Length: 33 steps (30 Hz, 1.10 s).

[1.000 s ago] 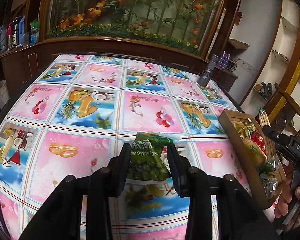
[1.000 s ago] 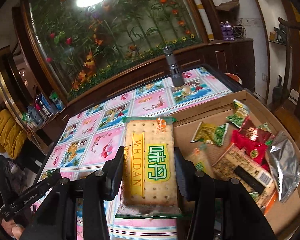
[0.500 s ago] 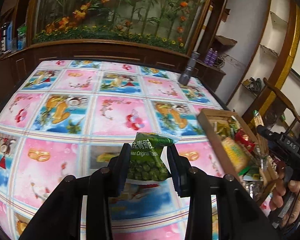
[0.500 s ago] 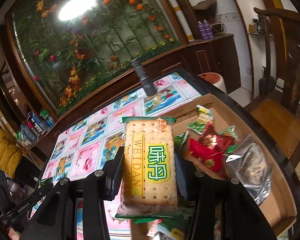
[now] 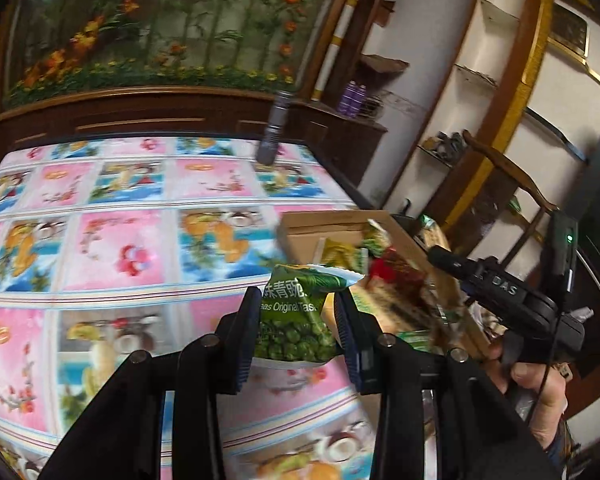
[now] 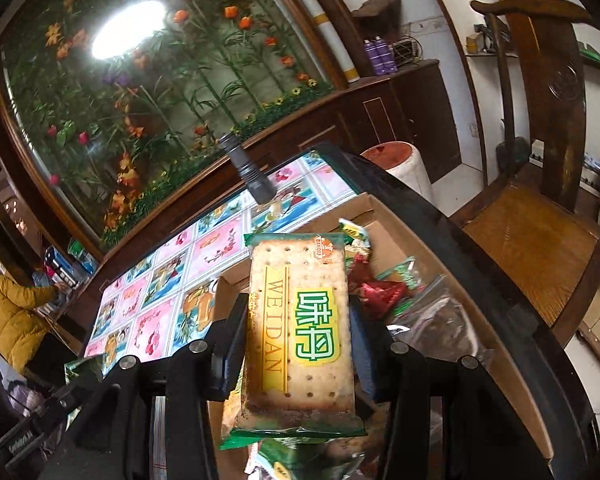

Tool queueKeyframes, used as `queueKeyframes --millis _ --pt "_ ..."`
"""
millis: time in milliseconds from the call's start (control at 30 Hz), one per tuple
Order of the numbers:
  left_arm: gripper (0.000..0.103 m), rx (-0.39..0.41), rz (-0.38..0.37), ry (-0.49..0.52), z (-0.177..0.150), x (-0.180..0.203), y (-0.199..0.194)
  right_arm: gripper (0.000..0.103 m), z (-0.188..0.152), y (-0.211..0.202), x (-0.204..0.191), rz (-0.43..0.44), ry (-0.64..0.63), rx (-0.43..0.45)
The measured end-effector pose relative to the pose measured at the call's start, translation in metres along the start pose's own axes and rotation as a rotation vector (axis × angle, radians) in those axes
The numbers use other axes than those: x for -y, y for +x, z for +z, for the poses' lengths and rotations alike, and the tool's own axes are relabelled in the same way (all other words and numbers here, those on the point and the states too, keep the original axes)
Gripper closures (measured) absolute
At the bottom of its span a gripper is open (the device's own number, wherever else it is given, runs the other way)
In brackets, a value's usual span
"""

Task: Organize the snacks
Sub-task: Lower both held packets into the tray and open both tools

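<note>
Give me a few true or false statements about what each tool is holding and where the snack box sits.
1. The left tool grips a green pea packet. True.
2. The right tool is empty. False: it grips a cracker packet.
3. The cardboard box already holds several snacks. True.
4. The box is on the floor. False: it sits on the table.
5. A dark flashlight stands on the table. True.

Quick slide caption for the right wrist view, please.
Right gripper clamps an upright Weidan cracker packet above the cardboard box of mixed snack packets on the fruit-print tablecloth.
</note>
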<state>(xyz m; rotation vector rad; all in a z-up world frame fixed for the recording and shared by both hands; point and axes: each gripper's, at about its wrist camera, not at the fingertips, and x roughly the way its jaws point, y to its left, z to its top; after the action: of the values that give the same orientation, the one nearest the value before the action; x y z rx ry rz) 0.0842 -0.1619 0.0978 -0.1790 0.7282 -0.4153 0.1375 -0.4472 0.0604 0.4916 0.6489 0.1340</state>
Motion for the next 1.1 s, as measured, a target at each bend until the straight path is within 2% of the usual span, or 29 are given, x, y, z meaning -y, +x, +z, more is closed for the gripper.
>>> queueKeyframes --millis 200,400,533,667,1100 --pt "0.067 -0.042 -0.072 0.027 -0.005 0.037 0.025 0.054 0.006 0.000 0.015 -0.022 0.031 -0.007" --pt "0.067 -0.106 -0.116 0.094 -0.028 0.076 0.059 0.054 0.006 0.011 0.020 -0.069 0.023 -0.055" --pt "0.067 -0.112 -0.073 0.181 -0.045 0.095 0.071 0.054 0.004 0.018 0.023 -0.098 0.007 -0.097" --pt "0.067 -0.099 -0.058 0.236 -0.054 0.104 0.074 0.054 0.003 0.019 0.022 -0.113 -0.009 -0.101" --pt "0.067 -0.100 -0.063 0.254 -0.058 0.104 0.076 0.054 0.001 0.024 0.013 -0.141 -0.066 -0.111"
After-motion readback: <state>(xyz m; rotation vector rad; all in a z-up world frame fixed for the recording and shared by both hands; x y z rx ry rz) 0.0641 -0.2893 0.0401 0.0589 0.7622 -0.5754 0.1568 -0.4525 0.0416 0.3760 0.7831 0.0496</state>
